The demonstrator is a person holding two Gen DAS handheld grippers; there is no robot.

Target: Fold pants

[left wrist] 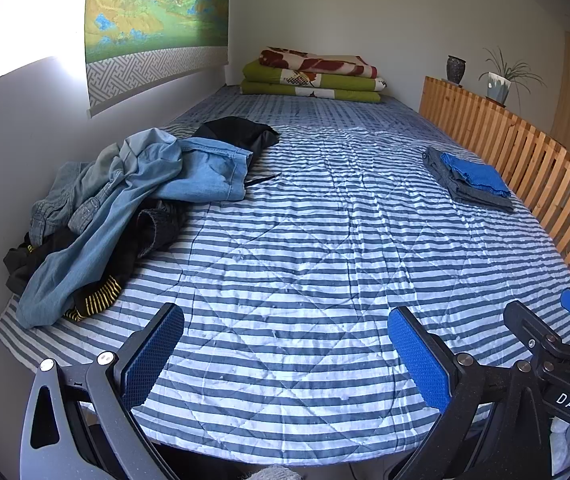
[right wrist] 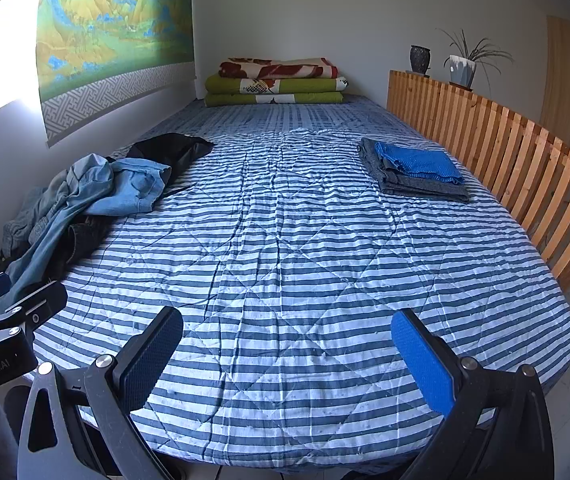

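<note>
Left wrist view: the left gripper (left wrist: 285,356) is held above the near edge of the bed (left wrist: 305,240), its jaws wide apart and nothing between them. The pile (left wrist: 125,208) of unfolded clothes is seen on the bed's left side, against the wall — light jeans (left wrist: 173,176) lie on top, with dark garments tangled under and behind them. A folded stack (left wrist: 469,180) rests on the bed's right side, just beside the wooden rail (left wrist: 525,152). Part of the right gripper (left wrist: 557,332) is caught at the bed's near right corner.

Right wrist view: the right gripper (right wrist: 287,356) is likewise held over the bed's (right wrist: 305,240) near edge, fingers spread and empty. The pile (right wrist: 85,204) is shown on the bed's left, well apart from these jaws, and the stack (right wrist: 413,172) on the bed's right by the rail (right wrist: 505,140). The left gripper (right wrist: 9,312) is glimpsed at the bed's near left, close to the pile's trailing jeans (right wrist: 125,192) leg.

Nothing has yet been picked — the risk is judged to lie in the tangle. If the jeans are pulled by one leg, the dark garments beneath could be dragged along or off the bed's left edge. A pinch taken too deep could catch the quilt as well, rucking the folding surface.
</note>
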